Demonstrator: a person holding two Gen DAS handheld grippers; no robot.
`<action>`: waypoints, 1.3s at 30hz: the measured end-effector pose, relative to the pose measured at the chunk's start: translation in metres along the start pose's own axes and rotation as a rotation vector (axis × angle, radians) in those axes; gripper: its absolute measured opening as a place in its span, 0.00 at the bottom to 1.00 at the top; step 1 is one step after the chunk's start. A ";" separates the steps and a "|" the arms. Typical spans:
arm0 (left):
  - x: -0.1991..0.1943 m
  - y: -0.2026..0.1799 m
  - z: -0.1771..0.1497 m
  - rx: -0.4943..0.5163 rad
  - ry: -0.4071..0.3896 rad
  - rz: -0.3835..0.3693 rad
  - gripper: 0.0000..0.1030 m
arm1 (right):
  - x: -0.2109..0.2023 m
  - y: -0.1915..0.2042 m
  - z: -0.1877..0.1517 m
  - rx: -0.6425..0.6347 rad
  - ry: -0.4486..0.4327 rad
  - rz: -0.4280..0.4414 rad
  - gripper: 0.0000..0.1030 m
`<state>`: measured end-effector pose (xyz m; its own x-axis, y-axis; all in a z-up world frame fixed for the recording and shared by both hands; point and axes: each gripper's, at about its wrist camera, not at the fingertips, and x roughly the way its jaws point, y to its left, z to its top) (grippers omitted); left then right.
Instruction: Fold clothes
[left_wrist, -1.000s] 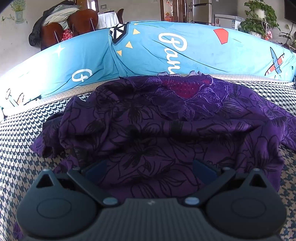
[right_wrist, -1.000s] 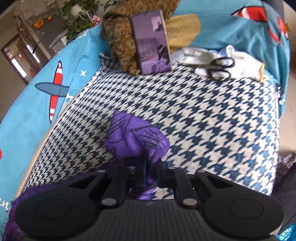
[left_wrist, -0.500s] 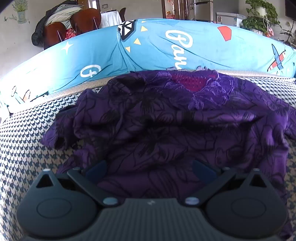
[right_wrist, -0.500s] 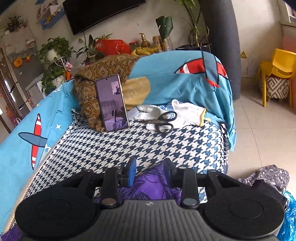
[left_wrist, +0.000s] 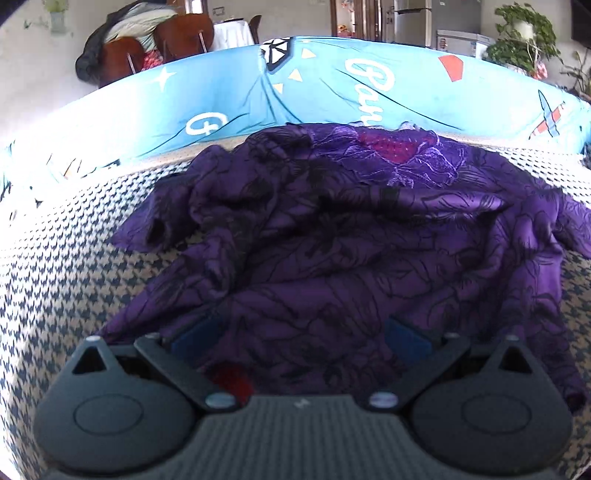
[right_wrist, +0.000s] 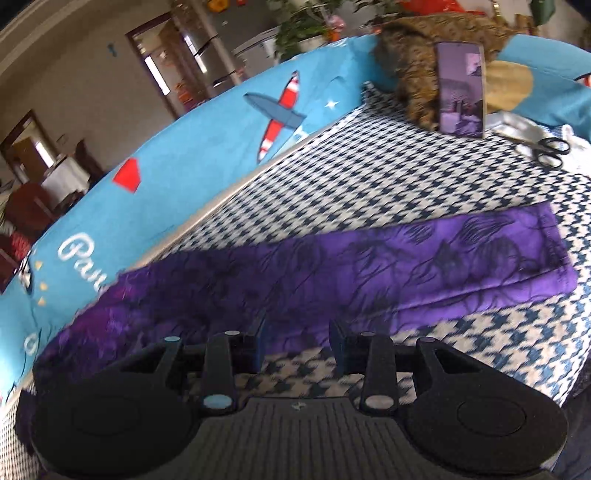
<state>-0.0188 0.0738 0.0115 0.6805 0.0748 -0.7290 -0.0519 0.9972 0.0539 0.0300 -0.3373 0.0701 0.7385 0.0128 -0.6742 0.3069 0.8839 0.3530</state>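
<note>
The left gripper (left_wrist: 297, 332) has its fingers wide apart, one blue pad (left_wrist: 192, 338) at 8 o'clock and the other at 4 o'clock of the view. The purple top (left_wrist: 351, 258) lies rumpled under and between them, but the pads do not press on it; whether they brush the cloth I cannot tell. The top spreads from the gripper up to 12 o'clock, where its red-lined neck (left_wrist: 391, 146) meets the blue backrest (left_wrist: 332, 96). One sleeve (left_wrist: 155, 232) is bunched at 9 o'clock on the houndstooth cover (left_wrist: 55, 288).

The right gripper (right_wrist: 297, 343) has its fingers part-way apart — a moderate gap, nothing clamped. Between the pads (right_wrist: 260, 341) show the cover (right_wrist: 351, 177) and the near edge of the top (right_wrist: 258, 280); the pads hold nothing. The other sleeve (right_wrist: 480, 254) lies flat and stretched out toward 3 o'clock, its cuff end near the cover's edge.

Farther off, at 1 o'clock of the right view, a phone (right_wrist: 461, 90) leans upright against a brown patterned cushion (right_wrist: 417, 66). Scissors (right_wrist: 550, 147) lie on white cloth (right_wrist: 517, 123) at 2 o'clock — well apart from the sleeve. Nothing lies between the right gripper and the top.
</note>
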 end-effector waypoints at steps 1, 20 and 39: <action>-0.002 0.003 -0.002 -0.006 -0.001 -0.007 1.00 | 0.001 0.006 -0.010 -0.016 0.027 0.031 0.36; -0.030 0.057 -0.037 -0.115 -0.044 0.127 1.00 | 0.005 0.060 -0.123 -0.063 0.316 0.411 0.41; -0.025 0.086 -0.048 -0.219 -0.023 0.195 1.00 | -0.003 0.102 -0.149 -0.295 0.173 0.260 0.10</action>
<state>-0.0752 0.1576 0.0022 0.6582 0.2678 -0.7037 -0.3385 0.9401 0.0411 -0.0310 -0.1777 0.0115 0.6489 0.3088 -0.6954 -0.0795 0.9365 0.3416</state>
